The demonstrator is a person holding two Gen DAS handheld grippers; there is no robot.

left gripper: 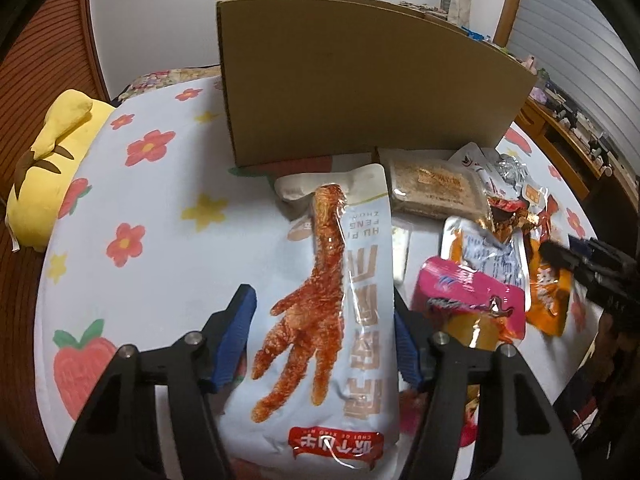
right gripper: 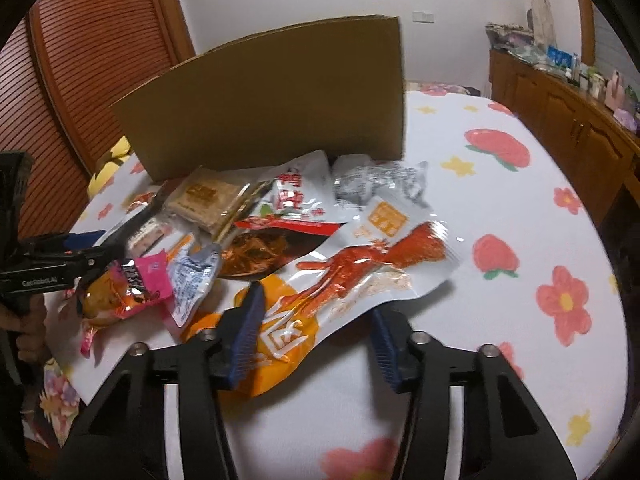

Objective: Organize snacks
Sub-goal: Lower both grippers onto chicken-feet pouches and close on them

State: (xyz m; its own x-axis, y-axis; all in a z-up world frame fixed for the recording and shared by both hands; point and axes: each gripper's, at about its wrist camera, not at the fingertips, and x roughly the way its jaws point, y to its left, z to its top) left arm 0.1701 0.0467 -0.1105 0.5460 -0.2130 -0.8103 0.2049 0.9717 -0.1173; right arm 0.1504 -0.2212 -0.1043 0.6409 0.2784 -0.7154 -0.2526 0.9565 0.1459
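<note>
Cardboard box stands behind the snack heap, its inside hidden; most packets lie loose on the cloth; left gripper wide around the pale packet; right gripper wide over the orange packet; sorting looks barely begun

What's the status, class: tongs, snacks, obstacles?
Left tongs open around chicken-foot packet. Right tongs open over orange packet. Cardboard box behind snack pile, nothing blocking.
</note>
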